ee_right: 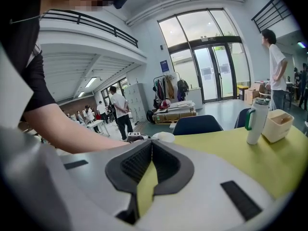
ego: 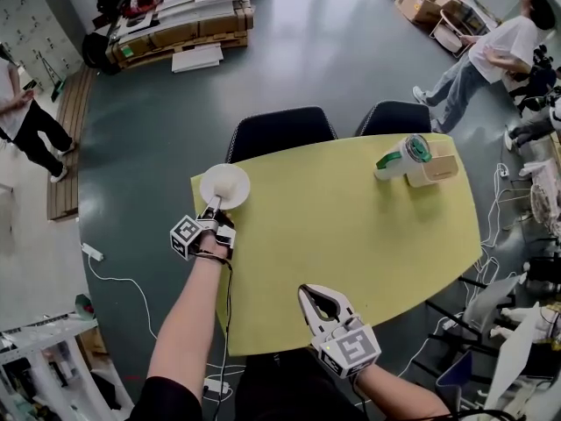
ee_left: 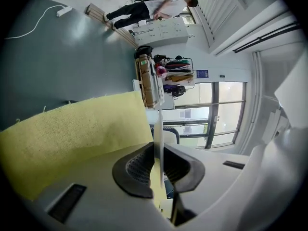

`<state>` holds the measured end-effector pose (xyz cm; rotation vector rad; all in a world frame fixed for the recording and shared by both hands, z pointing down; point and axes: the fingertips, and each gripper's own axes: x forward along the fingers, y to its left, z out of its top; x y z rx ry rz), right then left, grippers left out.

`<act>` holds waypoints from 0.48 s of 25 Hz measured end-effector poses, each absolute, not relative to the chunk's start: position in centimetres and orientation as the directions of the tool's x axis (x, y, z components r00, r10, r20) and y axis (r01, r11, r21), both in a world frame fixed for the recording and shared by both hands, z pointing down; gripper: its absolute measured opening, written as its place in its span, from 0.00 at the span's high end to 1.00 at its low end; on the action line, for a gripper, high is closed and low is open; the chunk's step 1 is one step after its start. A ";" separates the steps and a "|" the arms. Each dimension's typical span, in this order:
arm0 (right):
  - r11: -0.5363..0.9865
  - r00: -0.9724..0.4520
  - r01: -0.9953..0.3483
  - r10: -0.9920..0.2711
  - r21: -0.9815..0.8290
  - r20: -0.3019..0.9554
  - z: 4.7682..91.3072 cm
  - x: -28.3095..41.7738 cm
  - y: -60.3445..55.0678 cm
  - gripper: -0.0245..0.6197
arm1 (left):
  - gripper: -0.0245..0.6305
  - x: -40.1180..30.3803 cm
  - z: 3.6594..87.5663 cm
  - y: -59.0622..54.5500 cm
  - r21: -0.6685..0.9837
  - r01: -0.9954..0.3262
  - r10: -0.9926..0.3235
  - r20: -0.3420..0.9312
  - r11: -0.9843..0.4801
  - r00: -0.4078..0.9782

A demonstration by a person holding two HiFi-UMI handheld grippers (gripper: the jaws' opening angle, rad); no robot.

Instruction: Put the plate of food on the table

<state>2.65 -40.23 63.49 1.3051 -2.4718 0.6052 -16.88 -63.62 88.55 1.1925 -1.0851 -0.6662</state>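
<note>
Plate (ego: 224, 187) sits at the table's (ego: 351, 235) far-left corner, rim pinched in the left gripper (ego: 213, 209); touchdown unclear, release probably remains; right gripper (ego: 308, 295) closed, empty.

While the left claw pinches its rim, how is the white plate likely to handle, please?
The plate looks thin and stiff: edge-on, it runs straight through the left claw. Held by one rim only, it may pivot or droop. Near the table corner, a push could slide it off.
</note>
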 end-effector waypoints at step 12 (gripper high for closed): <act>0.492 -0.552 -0.832 -0.698 -0.255 0.456 65.0 2.8 -39.3 0.94 | 0.91 -16.4 91.2 -64.9 0.887 -0.196 -0.819 0.462 0.419 0.341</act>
